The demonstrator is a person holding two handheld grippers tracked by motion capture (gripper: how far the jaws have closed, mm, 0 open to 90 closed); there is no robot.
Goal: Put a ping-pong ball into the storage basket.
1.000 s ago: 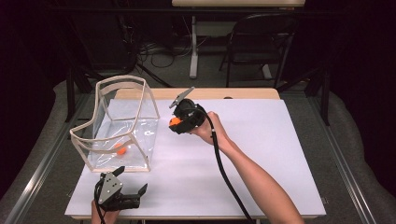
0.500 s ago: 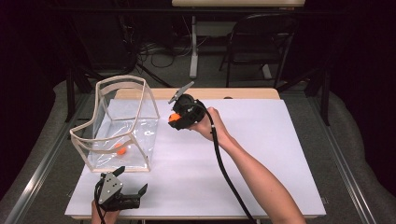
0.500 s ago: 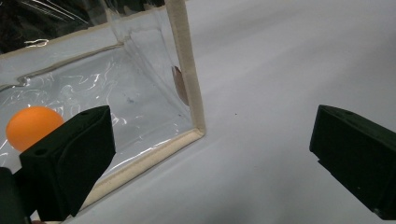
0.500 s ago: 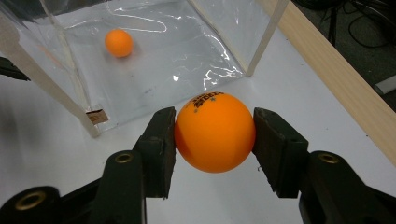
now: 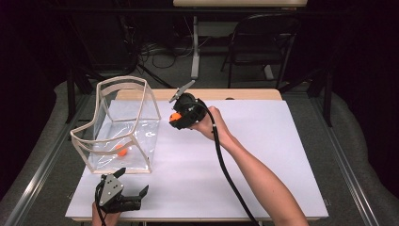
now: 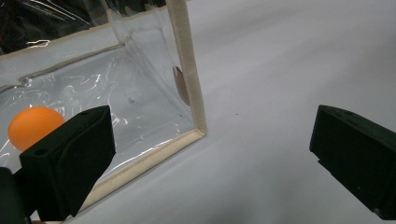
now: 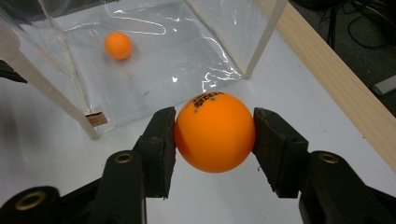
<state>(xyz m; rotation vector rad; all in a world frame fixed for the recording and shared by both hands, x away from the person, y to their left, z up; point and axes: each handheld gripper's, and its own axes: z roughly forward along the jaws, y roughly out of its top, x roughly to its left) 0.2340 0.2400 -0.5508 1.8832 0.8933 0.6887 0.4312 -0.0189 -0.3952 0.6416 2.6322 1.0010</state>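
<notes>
A clear plastic bag (image 5: 123, 123) with a beige frame stands on the left of the white table (image 5: 263, 155); an orange ball (image 5: 122, 150) lies on its floor, also in the left gripper view (image 6: 32, 126) and the right gripper view (image 7: 117, 45). My right gripper (image 5: 176, 117) is held above the table just right of the bag, shut on a second orange ball (image 7: 215, 132). My left gripper (image 5: 134, 197) rests near the table's front edge below the bag, jaws wide apart with nothing between them; the bag's corner (image 6: 194, 126) lies ahead of it.
A wooden strip (image 5: 244, 94) runs along the table's far edge. Beyond it stand a dark chair (image 5: 263, 42) and cables on the floor. The right gripper's black cable (image 5: 226, 169) trails along the forearm. White surface spreads to the right of the arm.
The right gripper with its ball has risen slightly and shifted a little toward the bag. The left gripper has barely moved.
</notes>
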